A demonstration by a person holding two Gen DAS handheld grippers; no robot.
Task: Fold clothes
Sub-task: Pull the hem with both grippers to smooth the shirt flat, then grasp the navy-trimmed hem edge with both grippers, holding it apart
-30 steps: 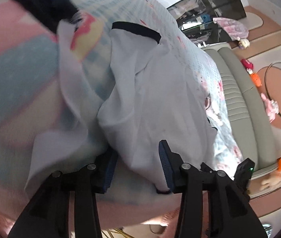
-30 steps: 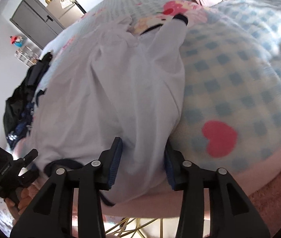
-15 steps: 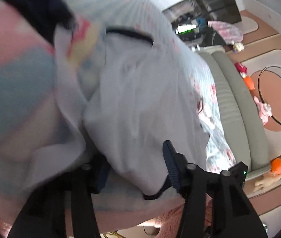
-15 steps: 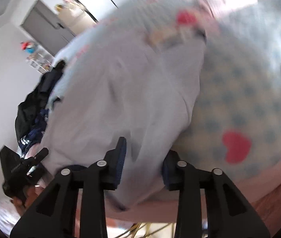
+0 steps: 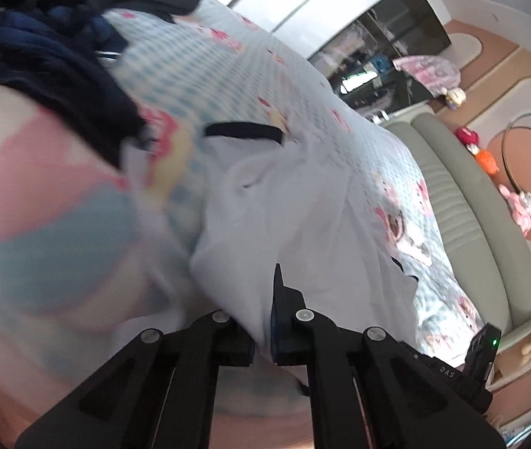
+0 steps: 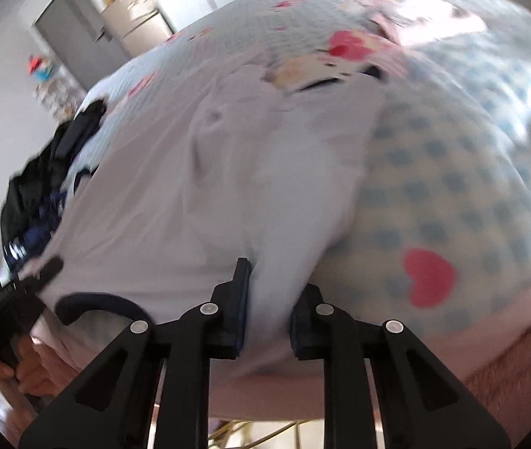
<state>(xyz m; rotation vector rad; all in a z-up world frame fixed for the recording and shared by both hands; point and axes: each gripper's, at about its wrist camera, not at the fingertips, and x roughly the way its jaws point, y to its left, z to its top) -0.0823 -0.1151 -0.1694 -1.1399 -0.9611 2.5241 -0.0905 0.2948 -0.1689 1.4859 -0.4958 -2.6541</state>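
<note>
A white shirt with dark trim lies spread on the bed's checked blue cover. My left gripper is shut on the shirt's near edge, and the cloth hides its left pad. In the right wrist view the same shirt reaches to the bed's near edge. My right gripper is closing on a bunched fold of it that fills the gap between the pads. The left gripper and the hand holding it show at the far left, by a dark band of trim.
A heap of dark clothes lies on the bed to the left of the shirt, also seen as dark clothes. A pale folded garment lies at the far side. A grey-green padded bench runs along the bed, with toys on the floor.
Both pairs of jaws have narrowed onto the shirt's near edge; the left opened wider, then shut. The left gripper rose a little, lifting the cloth.
</note>
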